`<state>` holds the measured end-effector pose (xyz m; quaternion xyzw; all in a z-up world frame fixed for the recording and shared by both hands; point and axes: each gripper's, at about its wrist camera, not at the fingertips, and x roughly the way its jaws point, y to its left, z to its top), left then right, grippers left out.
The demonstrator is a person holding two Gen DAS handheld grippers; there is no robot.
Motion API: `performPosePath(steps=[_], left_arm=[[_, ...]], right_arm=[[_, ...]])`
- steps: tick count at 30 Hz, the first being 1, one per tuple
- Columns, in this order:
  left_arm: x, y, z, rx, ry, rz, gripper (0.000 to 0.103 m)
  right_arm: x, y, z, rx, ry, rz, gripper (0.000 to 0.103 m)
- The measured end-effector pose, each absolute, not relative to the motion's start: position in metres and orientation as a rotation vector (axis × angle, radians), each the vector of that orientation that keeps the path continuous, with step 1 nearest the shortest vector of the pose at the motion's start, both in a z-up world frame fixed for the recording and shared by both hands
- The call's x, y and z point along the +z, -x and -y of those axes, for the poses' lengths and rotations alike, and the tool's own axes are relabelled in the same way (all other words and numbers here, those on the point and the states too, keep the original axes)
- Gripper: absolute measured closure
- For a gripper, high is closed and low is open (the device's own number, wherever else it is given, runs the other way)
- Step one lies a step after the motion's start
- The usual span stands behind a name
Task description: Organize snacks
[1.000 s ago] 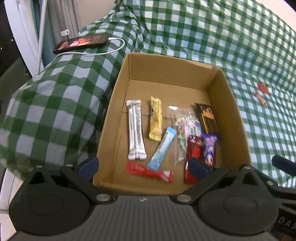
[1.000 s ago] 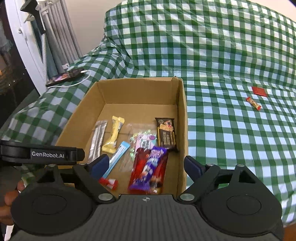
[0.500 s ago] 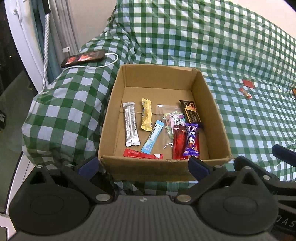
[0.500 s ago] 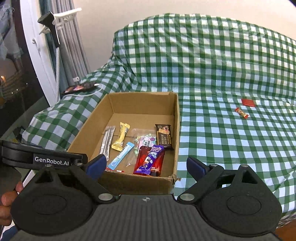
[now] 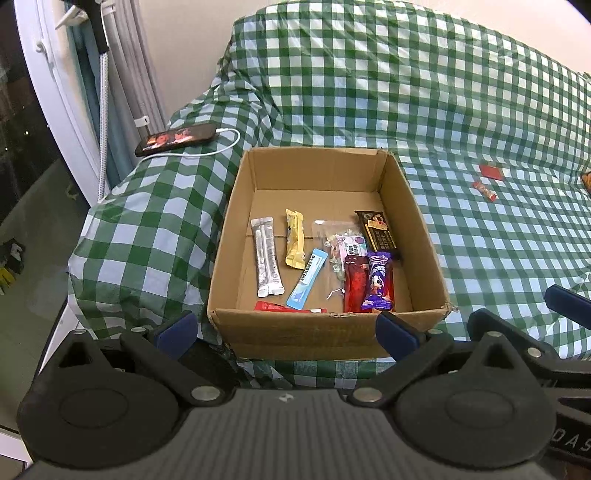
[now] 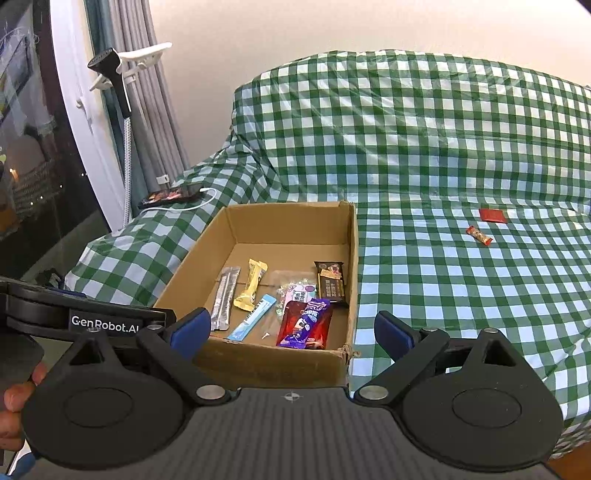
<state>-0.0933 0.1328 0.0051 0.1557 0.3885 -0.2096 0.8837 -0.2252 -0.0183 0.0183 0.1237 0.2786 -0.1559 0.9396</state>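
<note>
A green-and-white checked cover is draped over a large piece of soft furniture, back and seat alike; it fills most of both views under a plain pale wall. Left of the cardboard box, a white window frame borders dark glass, with grey curtains beside it and a black handheld head on a braided hose clipped to the frame.

The cardboard box sits open on the covered seat near its front edge. Beyond the box's far left corner a phone lies on the covered arm with a white cable plugged in.

Inside the box, snacks lie flat on the floor: a silver twin stick pack at the left, a yellow bar beside it, a light blue stick, a clear bag of sweets, a dark brown bar by the right wall, a purple pack lying on a red pack, and a red stick along the near wall.

Well to the right of the box, a flat red packet and a small red-ended candy lie on the cover.

The left tool hangs in front of the box's near wall, released, nothing between its blue pads. The right tool is likewise spread wide and holds nothing; its jaws have just been opening. A hand shows at the left edge of the right wrist view
</note>
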Motion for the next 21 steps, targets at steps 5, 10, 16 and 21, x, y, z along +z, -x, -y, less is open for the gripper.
performPosePath(steps=[5, 10, 16, 21], left_arm=[[0.007, 0.102, -0.124, -0.446, -0.353, -0.791, 0.0], [0.007, 0.107, -0.099, -0.479, -0.408, -0.795, 0.0], [0.003, 0.102, -0.039, -0.57, -0.427, -0.875, 0.0], [-0.007, 0.087, 0.044, -0.65, -0.401, -0.958, 0.0]], right_arm=[[0.019, 0.235, 0.022, -0.32, -0.268, -0.549, 0.006], [0.019, 0.248, 0.039, -0.361, -0.293, -0.518, 0.005], [0.008, 0.272, 0.089, -0.502, -0.308, -0.508, 0.003], [-0.006, 0.301, 0.158, -0.668, -0.358, -0.515, 0.002]])
